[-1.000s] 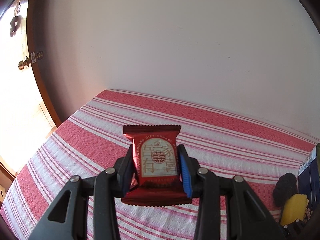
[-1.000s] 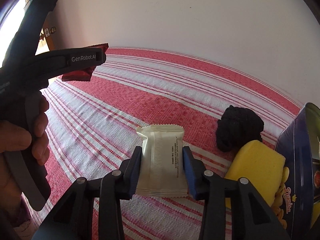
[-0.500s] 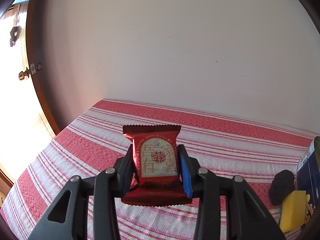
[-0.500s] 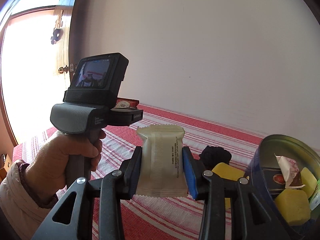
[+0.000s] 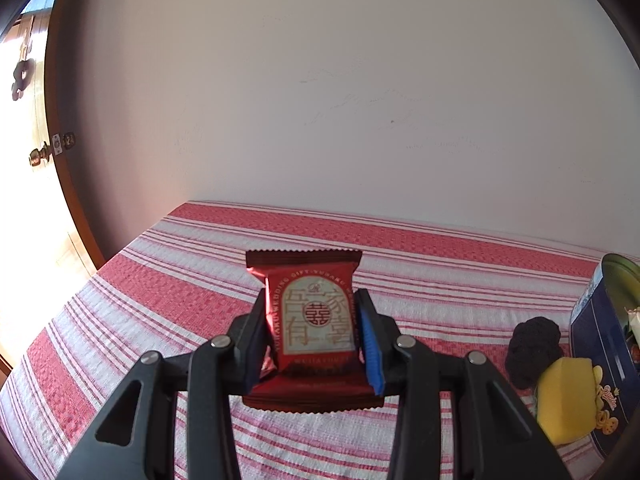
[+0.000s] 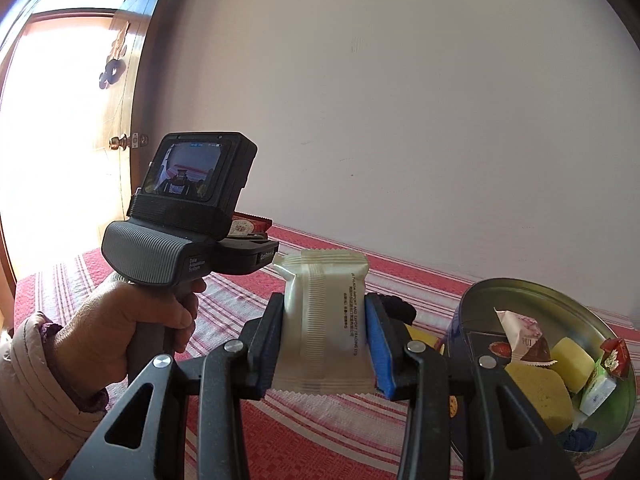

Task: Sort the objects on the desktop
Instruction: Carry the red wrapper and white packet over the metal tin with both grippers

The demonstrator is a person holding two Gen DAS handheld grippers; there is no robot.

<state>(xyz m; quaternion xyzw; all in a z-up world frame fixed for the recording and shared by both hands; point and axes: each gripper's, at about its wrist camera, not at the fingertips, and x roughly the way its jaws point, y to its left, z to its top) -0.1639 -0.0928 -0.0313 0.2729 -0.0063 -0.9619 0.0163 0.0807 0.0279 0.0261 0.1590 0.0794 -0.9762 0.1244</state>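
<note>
Above the striped counter: you carry one wrapped snack in each tool, both lifted clear of the cloth.
Left tool [image 5: 316,336]: pinching the red packet [image 5: 310,320] by its two side edges, printed face toward the camera.
Right tool [image 6: 326,344]: pinching the cream packet [image 6: 324,320] the same way, seam side toward you.
Left hand [image 6: 120,332]: wrapped round its handle, at the left of the right wrist view.
Blue tin [image 6: 464,328]: near right, open, already holding several wrapped sweets and yellow blocks; likely where both packets go.
Outside the tin: a yellow sponge [image 5: 564,398] and a black lump [image 5: 534,348] lie just beside its wall on the striped cloth [image 5: 160,292].
Handling: both packets look light, with thin slippery film and a soft, crushable filling; squeeze only gently.
Where to hold: across the padded middle, as you do now; the crimped end seams would slide out.
Release: bring the packet over the tin's mouth before letting go.
</note>
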